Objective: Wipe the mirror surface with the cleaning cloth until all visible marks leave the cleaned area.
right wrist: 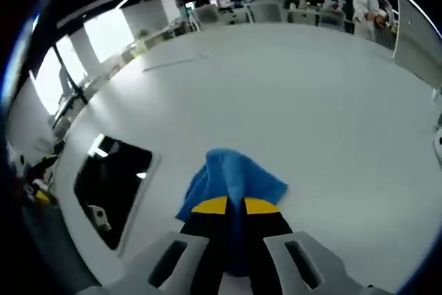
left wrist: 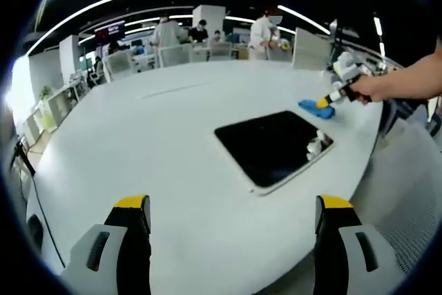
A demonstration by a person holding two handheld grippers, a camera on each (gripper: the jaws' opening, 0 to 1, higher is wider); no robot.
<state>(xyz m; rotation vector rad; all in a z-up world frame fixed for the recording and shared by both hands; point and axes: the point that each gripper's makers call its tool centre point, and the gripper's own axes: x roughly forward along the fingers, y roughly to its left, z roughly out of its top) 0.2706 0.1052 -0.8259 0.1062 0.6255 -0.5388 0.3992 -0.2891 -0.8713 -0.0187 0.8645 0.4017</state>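
A dark rectangular mirror (left wrist: 271,146) lies flat on the white table (left wrist: 152,136), ahead and a little right of my left gripper (left wrist: 235,205), which is open with nothing between its jaws. In the left gripper view a person's hand holds my right gripper (left wrist: 330,99) at the mirror's far right corner, with the blue cleaning cloth (left wrist: 316,107) under it. In the right gripper view my right gripper (right wrist: 235,206) is shut on the blue cloth (right wrist: 231,177), which rests on the table just right of the mirror (right wrist: 110,188).
The table edge (left wrist: 359,170) curves close past the mirror on the right. Chairs (left wrist: 179,53) and several people (left wrist: 262,32) stand at desks beyond the far side. A thin line (right wrist: 176,62) marks the table's far part.
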